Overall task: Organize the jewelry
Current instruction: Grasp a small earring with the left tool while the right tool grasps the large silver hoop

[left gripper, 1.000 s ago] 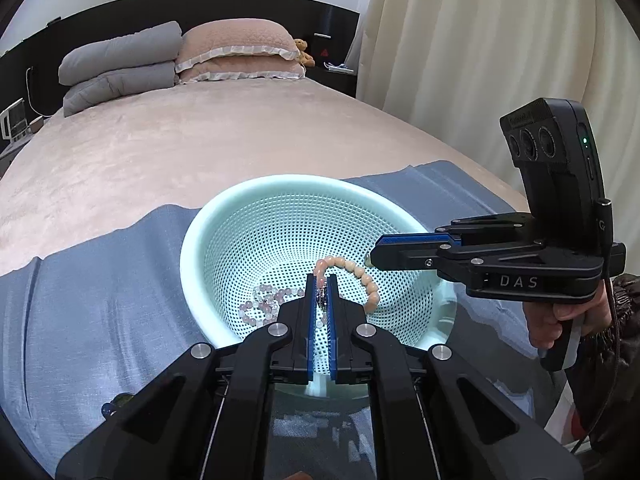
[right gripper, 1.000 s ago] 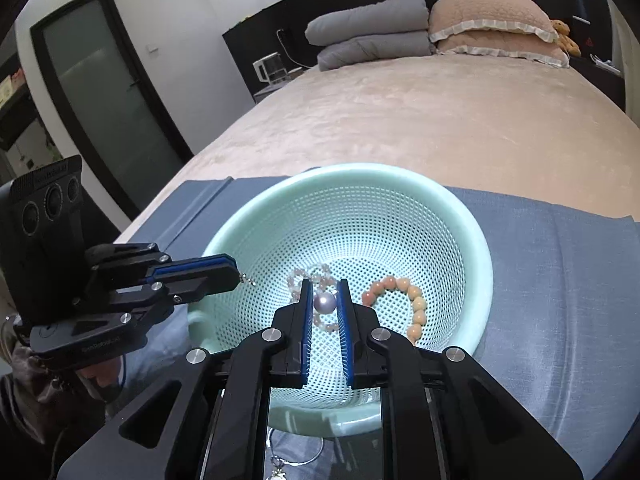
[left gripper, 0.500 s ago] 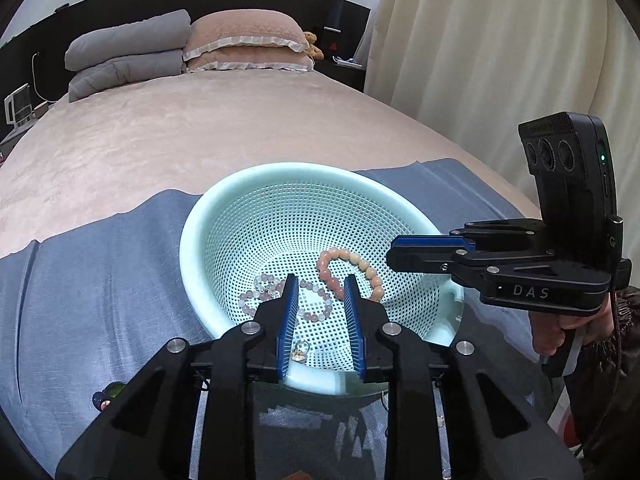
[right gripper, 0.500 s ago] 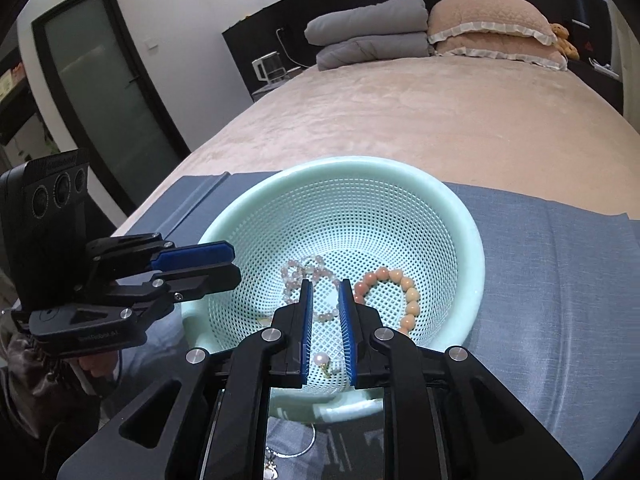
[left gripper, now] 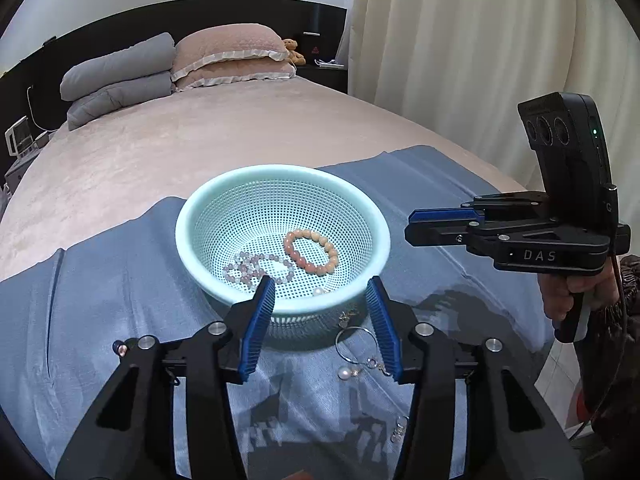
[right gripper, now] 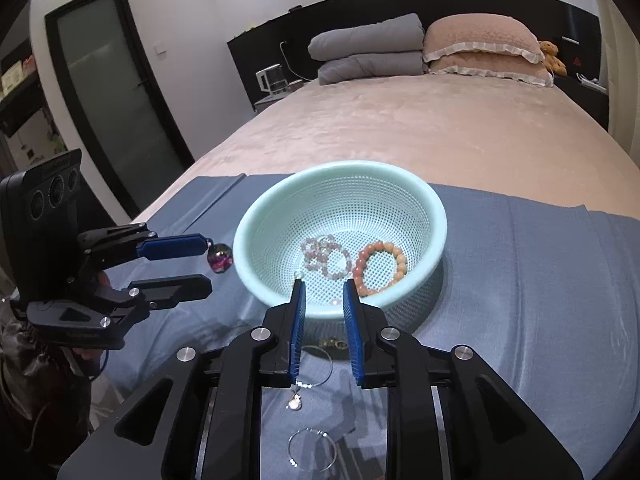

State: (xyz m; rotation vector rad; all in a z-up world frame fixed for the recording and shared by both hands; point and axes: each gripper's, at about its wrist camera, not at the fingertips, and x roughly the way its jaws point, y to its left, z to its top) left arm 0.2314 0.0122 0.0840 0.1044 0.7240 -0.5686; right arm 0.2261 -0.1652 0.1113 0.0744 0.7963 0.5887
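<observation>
- Jewelry is split: a peach bead bracelet [left gripper: 311, 251], a pale lilac bracelet [left gripper: 256, 268] and a pearl earring [left gripper: 319, 291] lie in the mint basket [left gripper: 208, 280]; hoop earrings [right gripper: 314, 364] and a pearl drop [right gripper: 295, 403] wait on the blue cloth [right gripper: 540, 280] just near of it.
- Left tongs [left gripper: 322, 326] have just been opening and stand wide, empty; right tongs [right gripper: 325, 328] have just been parting too, narrow, nothing between.
- Judging by this, picking the thin hoops calls for pads low against the cloth, pinching wire without snagging fabric.
- Bed beyond is open; the near bed edge sits close, so loose pieces could roll off.
</observation>
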